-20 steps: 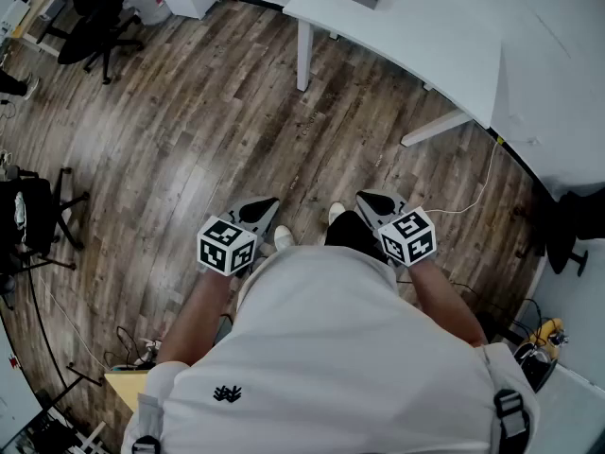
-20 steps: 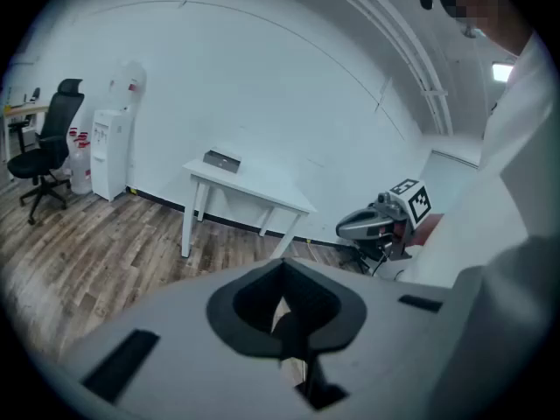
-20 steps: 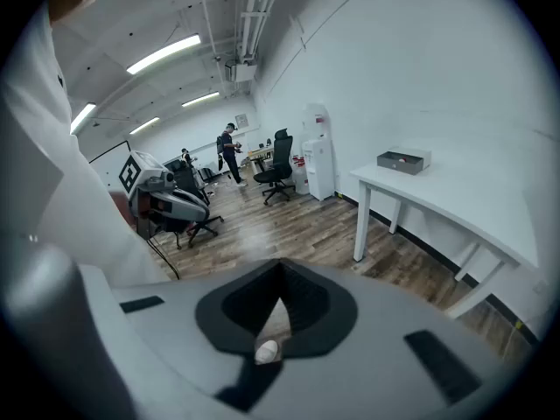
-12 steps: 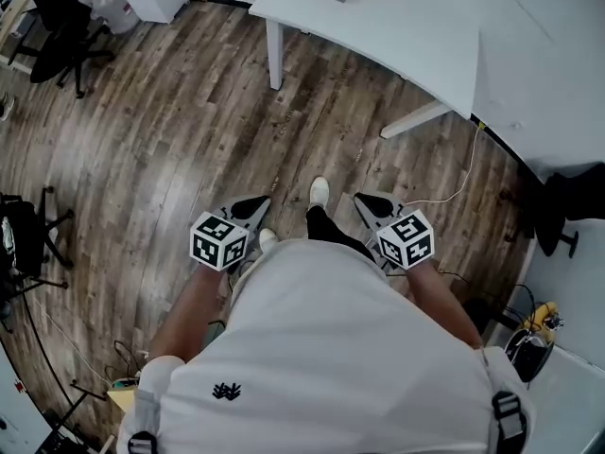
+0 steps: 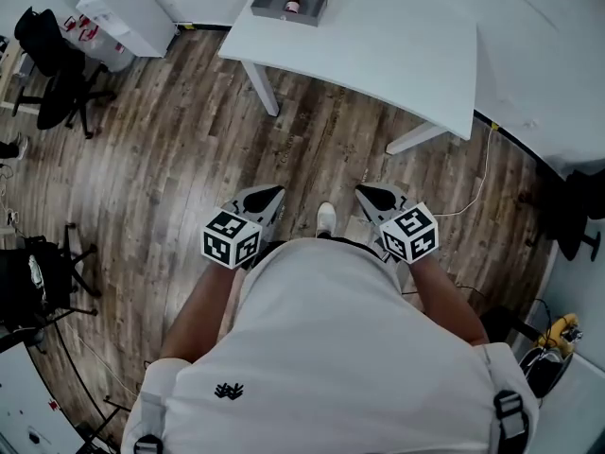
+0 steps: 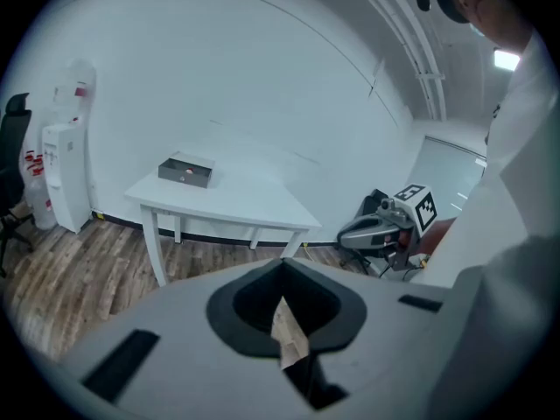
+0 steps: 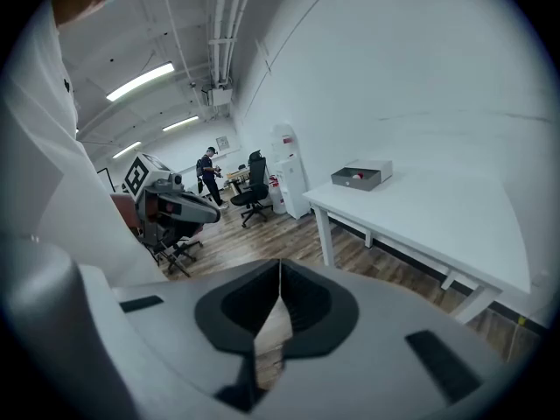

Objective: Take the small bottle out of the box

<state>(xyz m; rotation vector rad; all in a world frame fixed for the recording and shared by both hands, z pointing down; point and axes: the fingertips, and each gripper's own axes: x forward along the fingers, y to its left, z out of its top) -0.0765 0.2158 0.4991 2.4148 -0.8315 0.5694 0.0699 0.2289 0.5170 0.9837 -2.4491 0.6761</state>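
A grey box (image 5: 288, 5) lies on the far end of the white table (image 5: 397, 45), with a small red-capped bottle (image 5: 292, 5) inside it. The box (image 6: 185, 171) shows far off in the left gripper view, and the same box (image 7: 360, 177) in the right gripper view. My left gripper (image 5: 267, 197) is held at waist height over the wooden floor, shut and empty. My right gripper (image 5: 372, 198) is beside it, jaws closed with nothing between them. Both are well short of the table.
A water dispenser (image 5: 128, 12) stands left of the table by the wall. Office chairs (image 5: 52, 69) stand at the left, and a cable (image 5: 477, 183) runs across the floor at the right. A person (image 7: 210, 175) stands far back in the room.
The person has stepped forward: the table and box sit nearer and more central in the head view. Both grippers stay shut at waist height.
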